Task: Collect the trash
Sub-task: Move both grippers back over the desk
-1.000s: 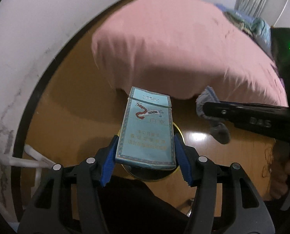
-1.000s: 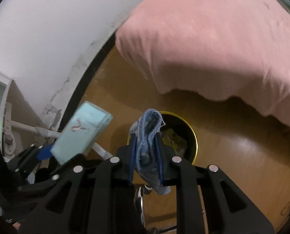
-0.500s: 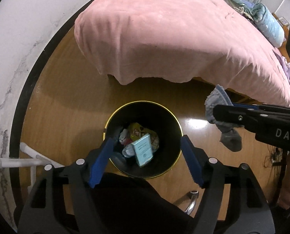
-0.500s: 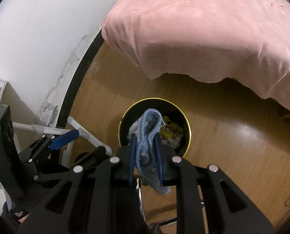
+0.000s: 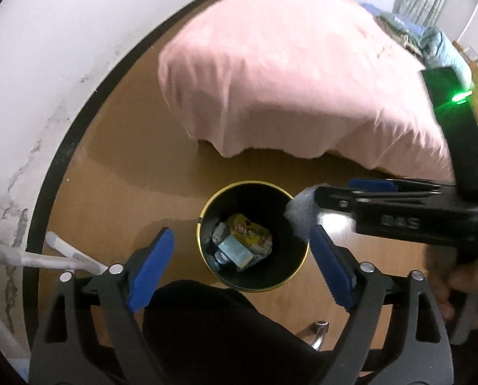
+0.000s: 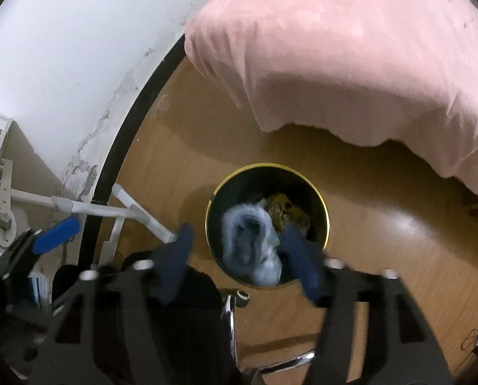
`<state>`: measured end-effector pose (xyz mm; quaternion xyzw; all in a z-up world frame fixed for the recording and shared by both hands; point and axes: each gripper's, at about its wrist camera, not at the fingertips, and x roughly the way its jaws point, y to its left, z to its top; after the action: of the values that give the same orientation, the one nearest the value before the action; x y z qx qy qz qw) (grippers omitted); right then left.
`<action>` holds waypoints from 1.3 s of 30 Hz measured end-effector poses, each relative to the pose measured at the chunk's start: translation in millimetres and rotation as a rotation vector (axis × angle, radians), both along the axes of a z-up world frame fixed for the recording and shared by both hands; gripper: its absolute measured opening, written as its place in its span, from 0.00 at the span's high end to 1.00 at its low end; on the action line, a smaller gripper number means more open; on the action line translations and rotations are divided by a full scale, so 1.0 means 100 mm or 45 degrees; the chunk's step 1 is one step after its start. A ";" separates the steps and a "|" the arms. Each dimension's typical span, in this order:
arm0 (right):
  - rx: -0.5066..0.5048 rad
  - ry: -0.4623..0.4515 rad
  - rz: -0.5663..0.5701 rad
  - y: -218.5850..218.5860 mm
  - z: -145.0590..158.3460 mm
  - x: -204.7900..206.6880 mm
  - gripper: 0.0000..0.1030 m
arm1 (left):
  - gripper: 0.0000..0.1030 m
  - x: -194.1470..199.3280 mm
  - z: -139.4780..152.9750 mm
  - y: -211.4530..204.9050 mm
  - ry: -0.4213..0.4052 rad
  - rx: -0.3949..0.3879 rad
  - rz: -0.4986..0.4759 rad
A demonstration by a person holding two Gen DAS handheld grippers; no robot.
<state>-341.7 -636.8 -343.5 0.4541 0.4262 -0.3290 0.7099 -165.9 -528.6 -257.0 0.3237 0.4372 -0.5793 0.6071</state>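
A black trash bin with a gold rim point(image 5: 206, 211) point(image 6: 326, 218) stands on the wooden floor below both grippers. The light blue cigarette pack point(image 5: 235, 252) lies inside it on other trash, beside a yellow wrapper point(image 5: 248, 232). My left gripper point(image 5: 242, 263) is open and empty above the bin. My right gripper point(image 6: 239, 261) is open, its jaws blurred and spread. The blue-grey cloth point(image 6: 251, 243) hangs free between them over the bin mouth; it also shows in the left wrist view point(image 5: 298, 211) at the right gripper's tip.
A bed with a pink cover point(image 5: 296, 77) point(image 6: 351, 48) overhangs the floor behind the bin. A white wall with a black baseboard point(image 5: 65, 147) runs on the left. A white metal frame point(image 6: 126, 211) and chrome chair base point(image 5: 317, 330) stand near the bin.
My left gripper opened and the cigarette pack dropped into the bin. My right gripper moved over the bin and has now opened, letting go of the cloth.
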 end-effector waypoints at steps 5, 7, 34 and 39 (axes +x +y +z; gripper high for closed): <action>-0.084 -0.008 -0.004 0.00 0.24 0.20 0.39 | 0.12 0.20 0.65 0.38 -0.040 -0.144 0.036; -0.157 -0.021 0.016 0.04 0.46 0.33 0.38 | 0.11 0.32 0.91 0.59 -0.062 -0.206 0.064; -0.513 -0.253 1.721 4.06 2.16 4.92 0.18 | 0.09 3.11 1.72 5.30 -0.294 -0.125 1.516; -0.545 -0.113 1.827 4.45 2.01 5.33 0.18 | 0.09 3.21 1.65 5.59 -0.261 -0.101 1.547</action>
<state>191.0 -191.5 -142.5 -0.0702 0.5152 0.1575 0.8395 154.7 30.5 -92.0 0.0478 0.4609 -0.1117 0.8791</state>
